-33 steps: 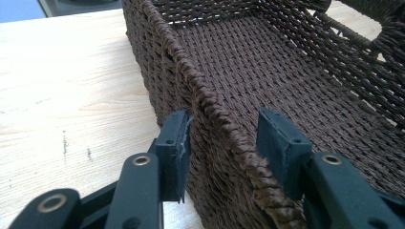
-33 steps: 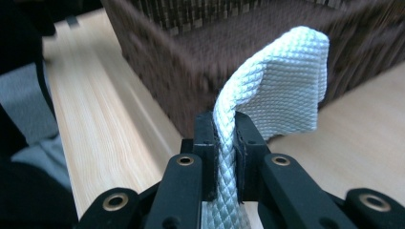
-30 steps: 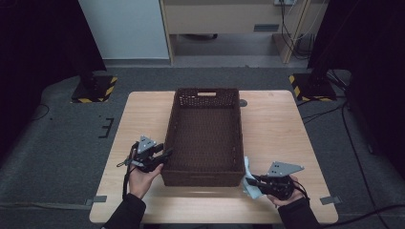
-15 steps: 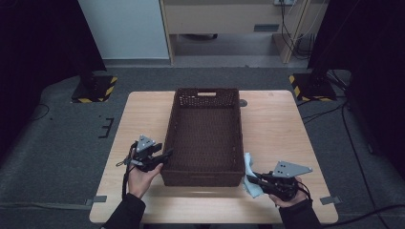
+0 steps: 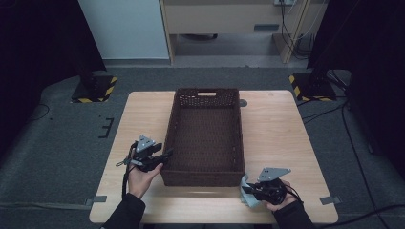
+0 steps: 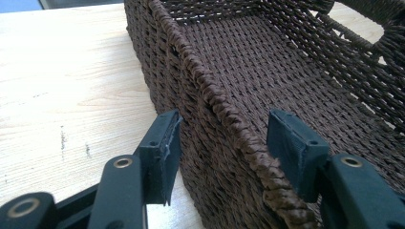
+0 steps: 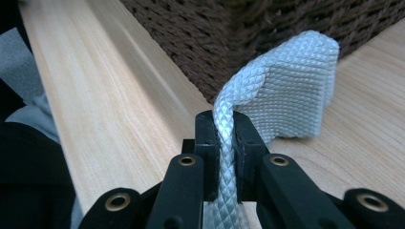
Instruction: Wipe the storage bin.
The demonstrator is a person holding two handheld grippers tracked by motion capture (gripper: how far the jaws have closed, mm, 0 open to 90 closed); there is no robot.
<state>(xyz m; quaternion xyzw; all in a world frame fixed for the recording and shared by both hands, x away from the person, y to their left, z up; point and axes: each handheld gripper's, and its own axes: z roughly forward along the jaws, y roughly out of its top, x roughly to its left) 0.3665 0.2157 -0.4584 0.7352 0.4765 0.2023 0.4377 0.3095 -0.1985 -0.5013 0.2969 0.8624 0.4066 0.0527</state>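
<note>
Basket, dark brown wicker, long and rectangular, mid-table, running away from the person, handle cut-out in the far end wall. Inside shows bare weave. Left gripper at the basket's near left corner, held in a hand, jaws spread wide and astride the braided rim: one pad outside the wall, the other inside, neither clearly pressing on it. Right gripper low over the table just off the near right corner, jaws pinched tight on a fold of pale grey woven cloth. Cloth rises from the pads, bends over, hangs just beside the basket wall; touching or not, cannot tell.
</note>
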